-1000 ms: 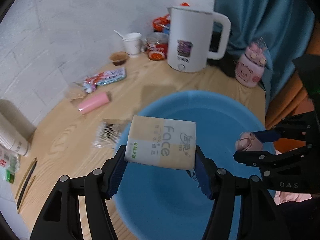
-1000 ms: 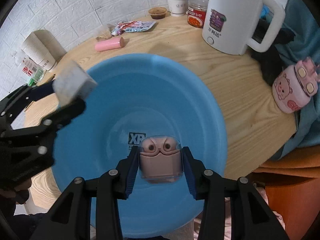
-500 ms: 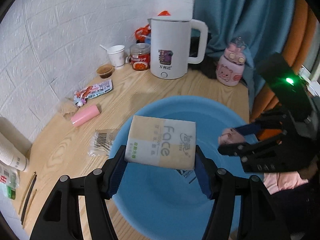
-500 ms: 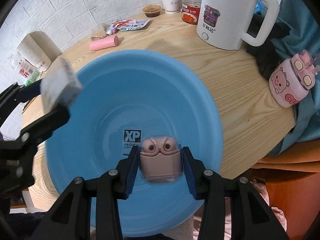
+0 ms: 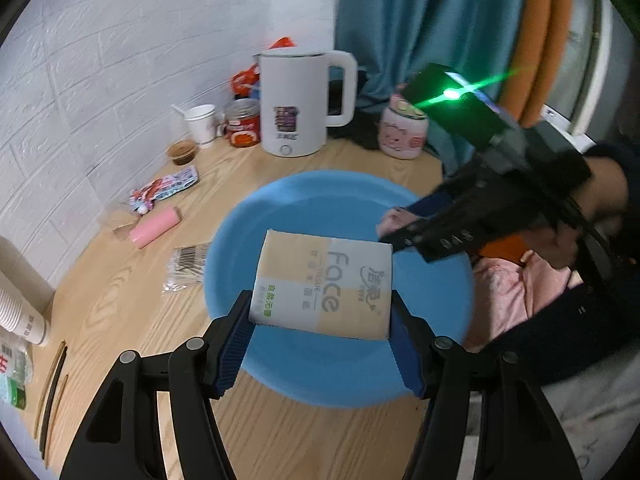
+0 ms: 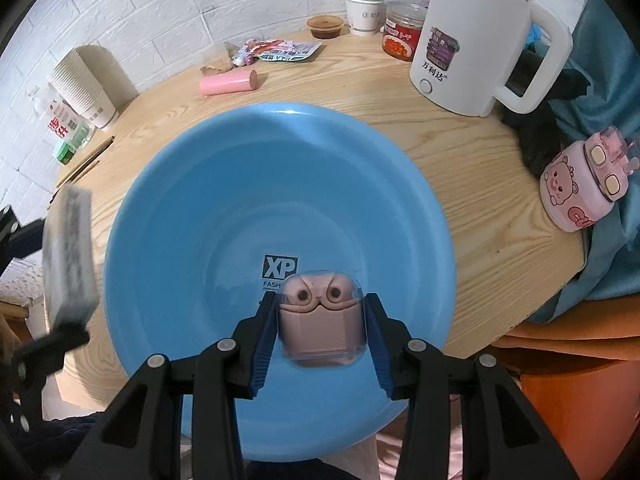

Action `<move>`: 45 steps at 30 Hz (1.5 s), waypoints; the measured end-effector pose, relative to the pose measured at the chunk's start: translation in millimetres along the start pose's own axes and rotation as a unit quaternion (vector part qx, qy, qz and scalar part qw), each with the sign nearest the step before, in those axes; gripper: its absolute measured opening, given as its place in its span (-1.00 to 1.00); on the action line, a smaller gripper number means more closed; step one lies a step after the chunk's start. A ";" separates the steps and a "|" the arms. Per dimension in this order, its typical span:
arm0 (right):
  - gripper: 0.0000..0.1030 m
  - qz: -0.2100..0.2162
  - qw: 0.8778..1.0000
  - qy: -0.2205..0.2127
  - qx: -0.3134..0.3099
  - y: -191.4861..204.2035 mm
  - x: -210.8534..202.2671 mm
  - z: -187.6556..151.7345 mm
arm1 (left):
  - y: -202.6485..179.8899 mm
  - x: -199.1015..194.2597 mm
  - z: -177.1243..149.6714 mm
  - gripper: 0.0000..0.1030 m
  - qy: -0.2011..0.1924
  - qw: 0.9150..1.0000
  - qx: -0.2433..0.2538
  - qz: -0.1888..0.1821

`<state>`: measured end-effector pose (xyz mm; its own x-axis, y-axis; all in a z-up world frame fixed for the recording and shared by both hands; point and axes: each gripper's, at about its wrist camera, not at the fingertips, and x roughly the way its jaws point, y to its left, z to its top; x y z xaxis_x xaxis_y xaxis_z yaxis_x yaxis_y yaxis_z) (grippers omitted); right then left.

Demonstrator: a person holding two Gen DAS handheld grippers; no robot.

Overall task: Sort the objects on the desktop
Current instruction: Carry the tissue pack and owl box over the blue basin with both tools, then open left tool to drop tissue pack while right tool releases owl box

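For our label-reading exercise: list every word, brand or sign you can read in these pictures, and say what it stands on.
"Face" and "TISSUE": on the tissue pack; its Chinese print is too small to be sure of.
"XP" above "FASH", the rest hidden: on the blue basin.
"万利达": on the white kettle.
"DAS": on the right gripper, upside down.
Snack packet, red jar, paper cups: unreadable.

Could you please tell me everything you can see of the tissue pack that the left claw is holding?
The tissue pack is a flat, soft-looking rectangular packet in a glossy wrapper with beige and pale grey panels, printed "Face" with small green characters. The left claw clamps it, one blue ribbed pad on each short side, so it hangs in the air, printed face up, above the near part of the blue basin. Nothing else touches it. From the right wrist view it shows edge-on and blurred, beside the basin's rim.
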<state>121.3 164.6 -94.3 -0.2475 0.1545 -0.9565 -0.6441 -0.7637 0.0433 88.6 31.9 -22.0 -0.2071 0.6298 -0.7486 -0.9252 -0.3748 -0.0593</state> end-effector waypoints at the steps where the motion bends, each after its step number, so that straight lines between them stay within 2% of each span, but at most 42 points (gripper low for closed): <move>1: -0.16 0.000 1.000 0.001 0.000 1.9 -1.5 -0.9 | -0.3 0.5 -3.2 0.19 -0.002 1.000 -0.001 -0.003; 12: -0.16 -0.006 1.000 -0.001 -0.019 4.6 1.8 7.6 | 5.0 -1.7 -11.1 0.19 -0.013 1.000 -0.016 0.000; 32: -0.16 -0.003 1.000 0.010 0.004 -9.0 5.5 1.2 | 4.7 20.7 -6.8 0.19 0.008 1.000 -0.005 -0.019; 45: -0.16 0.013 1.000 0.012 0.010 -17.6 8.4 0.3 | 11.4 69.2 2.9 0.19 0.047 0.999 -0.019 0.001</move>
<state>130.4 179.6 -103.0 -0.2478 0.1196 -0.9614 -0.6520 -0.7546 0.0742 62.8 73.1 -72.6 -0.1775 0.5629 -0.8072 -0.9117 -0.4028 -0.0804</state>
